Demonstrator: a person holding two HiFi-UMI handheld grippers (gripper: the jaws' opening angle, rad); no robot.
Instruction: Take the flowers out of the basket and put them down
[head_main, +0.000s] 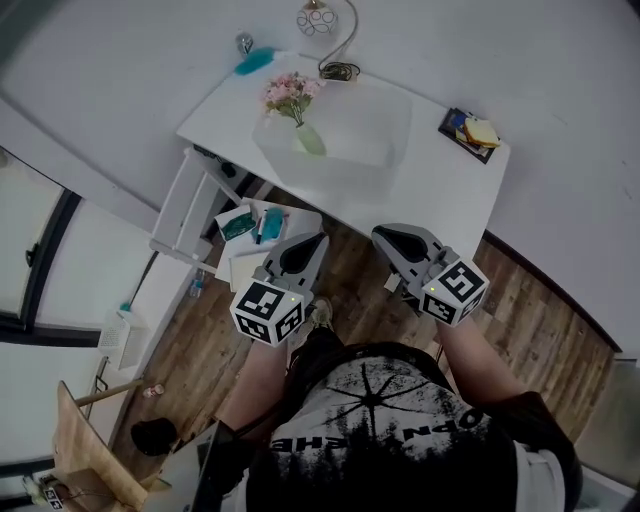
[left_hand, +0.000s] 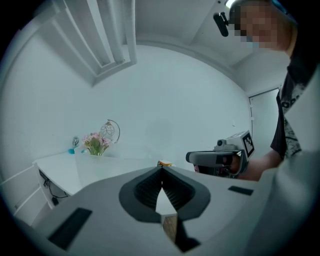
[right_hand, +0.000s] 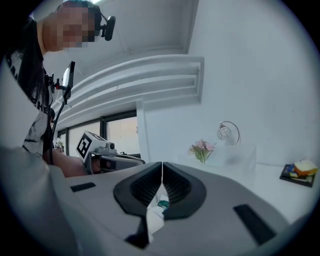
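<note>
A bunch of pink flowers (head_main: 291, 93) with a pale green wrap stands in the left end of a clear basket (head_main: 375, 135) on the white table (head_main: 230, 110). Both grippers hang short of the table's near edge, over the wooden floor and close to my body. My left gripper (head_main: 319, 238) and right gripper (head_main: 379, 232) are shut with nothing between the jaws. The left gripper view shows its shut jaw tips (left_hand: 161, 167), with the flowers (left_hand: 96, 143) far off to the left. In the right gripper view, the flowers (right_hand: 202, 148) and basket (right_hand: 235, 155) lie beyond the shut tips (right_hand: 162, 163).
A dark tray of food (head_main: 470, 131) sits on the table's right corner. At the back stand a wire globe ornament (head_main: 318, 18) and a blue brush (head_main: 254, 62). Below the table's left front is a low white shelf (head_main: 250, 228) with small items.
</note>
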